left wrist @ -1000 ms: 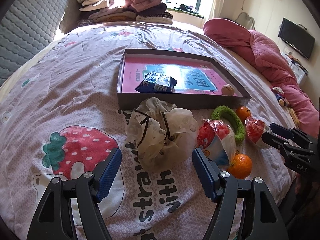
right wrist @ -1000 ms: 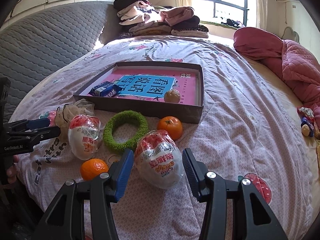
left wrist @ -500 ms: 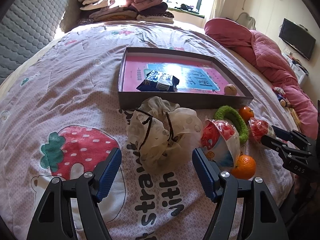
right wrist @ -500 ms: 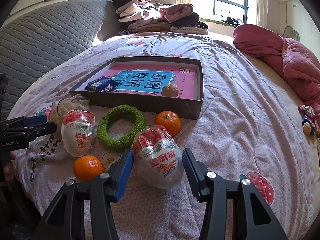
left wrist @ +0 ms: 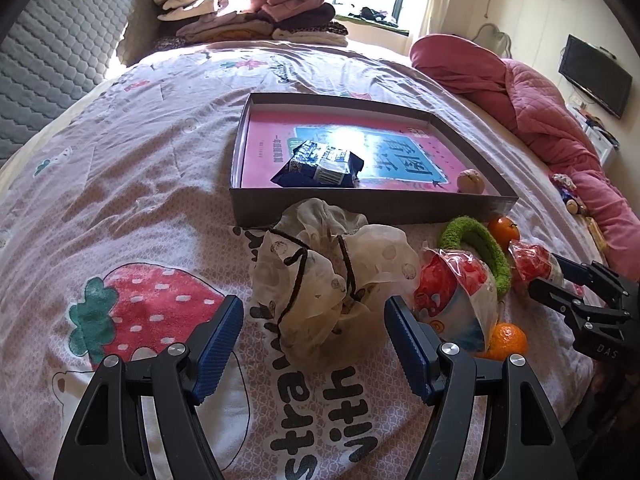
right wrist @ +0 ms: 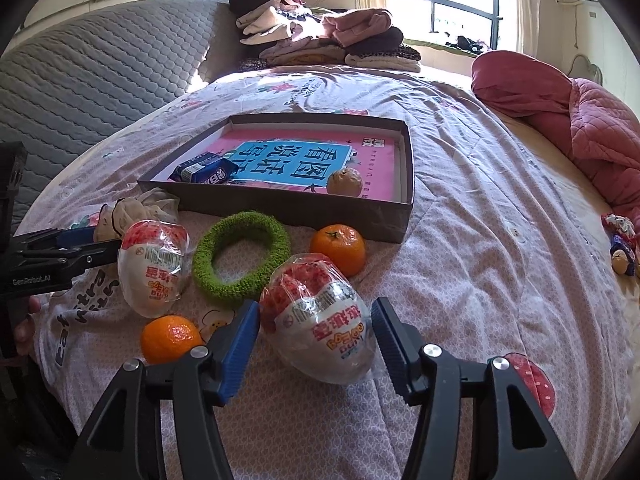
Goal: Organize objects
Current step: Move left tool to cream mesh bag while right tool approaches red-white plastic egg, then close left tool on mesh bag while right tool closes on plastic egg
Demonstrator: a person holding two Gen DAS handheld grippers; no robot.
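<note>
My right gripper [right wrist: 316, 334], jaws just spreading, straddled the wrapped toy egg [right wrist: 318, 324], its long axis running diagonally between them.

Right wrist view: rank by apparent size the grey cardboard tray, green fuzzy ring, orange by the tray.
1. Grey cardboard tray
2. Green fuzzy ring
3. Orange by the tray
The tray lies farthest from the camera yet looks largest, so the order is safe.

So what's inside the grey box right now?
Inside the grey box: a pink book lining the floor, a dark blue snack packet and a brownish round fruit on it. Anything beneath the book is hidden.
</note>
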